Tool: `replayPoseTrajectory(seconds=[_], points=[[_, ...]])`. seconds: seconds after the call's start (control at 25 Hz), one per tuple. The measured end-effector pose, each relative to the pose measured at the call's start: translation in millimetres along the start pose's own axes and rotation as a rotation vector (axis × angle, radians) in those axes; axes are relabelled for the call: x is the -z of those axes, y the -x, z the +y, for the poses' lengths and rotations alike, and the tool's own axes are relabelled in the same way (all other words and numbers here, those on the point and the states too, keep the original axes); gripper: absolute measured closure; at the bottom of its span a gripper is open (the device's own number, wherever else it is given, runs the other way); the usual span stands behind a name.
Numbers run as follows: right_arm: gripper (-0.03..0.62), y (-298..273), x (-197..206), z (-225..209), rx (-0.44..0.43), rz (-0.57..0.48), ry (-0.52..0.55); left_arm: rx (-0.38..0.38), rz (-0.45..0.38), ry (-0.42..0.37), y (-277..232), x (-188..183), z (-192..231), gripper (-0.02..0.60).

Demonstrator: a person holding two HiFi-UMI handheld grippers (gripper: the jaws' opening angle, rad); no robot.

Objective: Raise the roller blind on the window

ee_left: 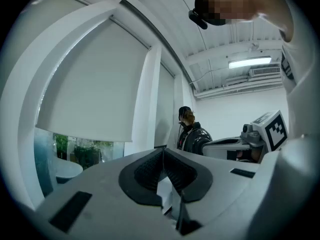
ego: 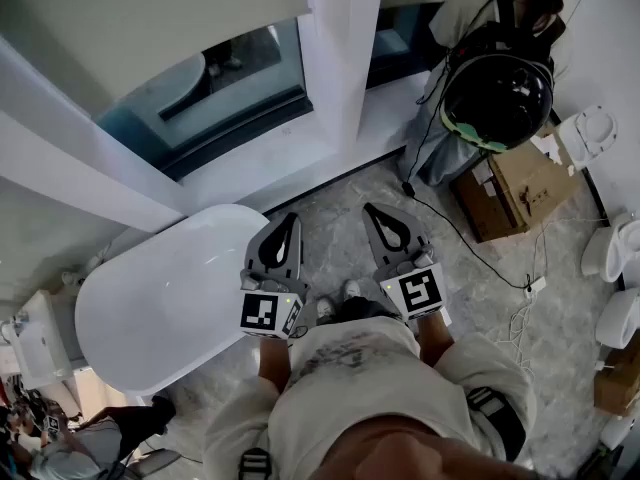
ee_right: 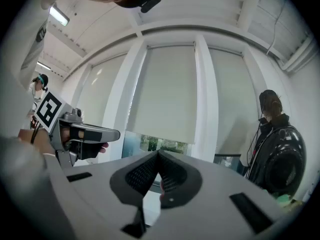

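The off-white roller blind [ego: 140,18] hangs over most of the window, and a strip of glass [ego: 215,83] shows below its bottom edge. It also fills the left gripper view [ee_left: 92,84] and the right gripper view [ee_right: 167,94]. Both grippers are held side by side in front of the person's body, pointing toward the window and well short of it. My left gripper [ego: 289,219] [ee_left: 163,150] is shut with nothing between its jaws. My right gripper [ego: 371,209] [ee_right: 158,153] is shut and empty too. I see no pull cord.
A white bathtub [ego: 150,308] stands under the window at the left. A white pillar [ego: 340,48] splits the window panes. Another person in dark gear [ego: 495,78] stands at the right, with cardboard boxes [ego: 520,193], floor cables [ego: 480,253] and white toilets [ego: 610,248] nearby.
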State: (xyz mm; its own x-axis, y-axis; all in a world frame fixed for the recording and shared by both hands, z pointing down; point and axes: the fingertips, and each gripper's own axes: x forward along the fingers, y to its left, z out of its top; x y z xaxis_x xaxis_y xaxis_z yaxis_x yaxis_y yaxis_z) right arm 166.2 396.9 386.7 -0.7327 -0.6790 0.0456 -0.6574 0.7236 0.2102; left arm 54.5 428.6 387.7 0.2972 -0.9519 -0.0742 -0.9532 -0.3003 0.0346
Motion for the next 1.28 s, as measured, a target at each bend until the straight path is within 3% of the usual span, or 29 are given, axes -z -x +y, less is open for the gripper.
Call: replayPoseTrajectory(seconds=[0.68,0.84,1.28], points=[[0.533,6.3,-3.8,-21.4,-0.019,-0.017,-0.046,-0.041,-0.005,0.008,-13.4,-4.5,-19.7,0.57],[0.533,2.7,-3.4,-30.4,-0.026,-0.04,-0.015,-0.058,-0.006,0.005,-20.7,-5.1,-22.8,0.571],[0.533,-42.5,-0.3,-53.6,-0.032,-0.064,0.013,-0.062,0.002,0.003,-62.4,2.0,3.4,0.571]])
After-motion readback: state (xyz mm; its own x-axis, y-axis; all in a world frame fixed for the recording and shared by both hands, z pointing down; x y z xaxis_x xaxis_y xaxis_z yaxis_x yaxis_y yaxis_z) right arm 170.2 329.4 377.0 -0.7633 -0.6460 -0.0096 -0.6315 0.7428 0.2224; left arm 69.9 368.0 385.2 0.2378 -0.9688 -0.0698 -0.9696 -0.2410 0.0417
